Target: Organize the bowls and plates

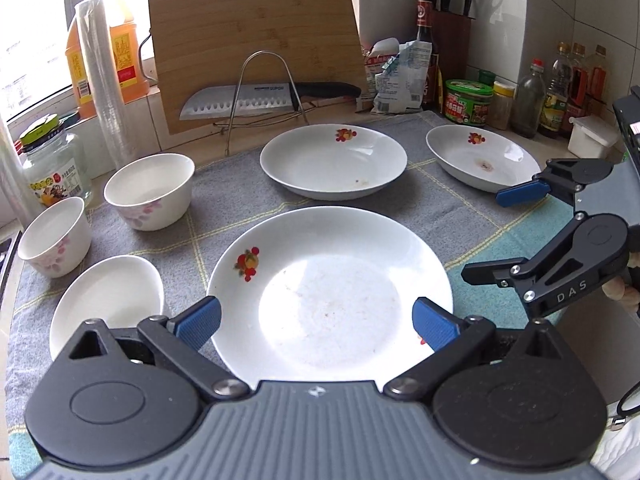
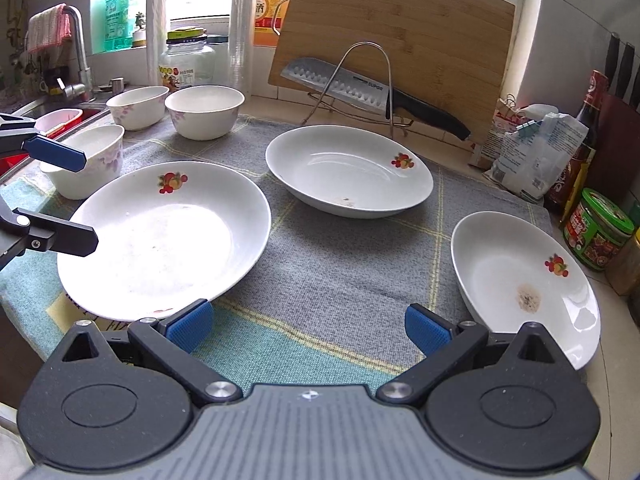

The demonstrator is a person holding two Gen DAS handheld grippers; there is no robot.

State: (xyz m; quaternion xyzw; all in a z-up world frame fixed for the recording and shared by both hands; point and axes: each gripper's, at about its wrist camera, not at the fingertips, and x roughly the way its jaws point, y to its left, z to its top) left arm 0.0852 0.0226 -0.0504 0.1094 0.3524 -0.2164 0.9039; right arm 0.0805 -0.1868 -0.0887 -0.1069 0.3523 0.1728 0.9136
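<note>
Left wrist view: grey checked cloth [image 1: 236, 196] covers kitchen counter; left tool [image 1: 316, 322], right tool [image 2: 310, 328] wide open, empty.

A kitchen counter [image 2: 616, 344] is covered by a grey checked cloth [image 2: 344, 264]. White tiled walls [image 1: 560, 12] are seen behind it, and daylight is admitted through a window [image 1: 32, 32] at the back. A wooden cutting board [image 1: 256, 40] is leaned against the wall. A sink faucet [image 2: 78, 48] is seen at the far left.
</note>
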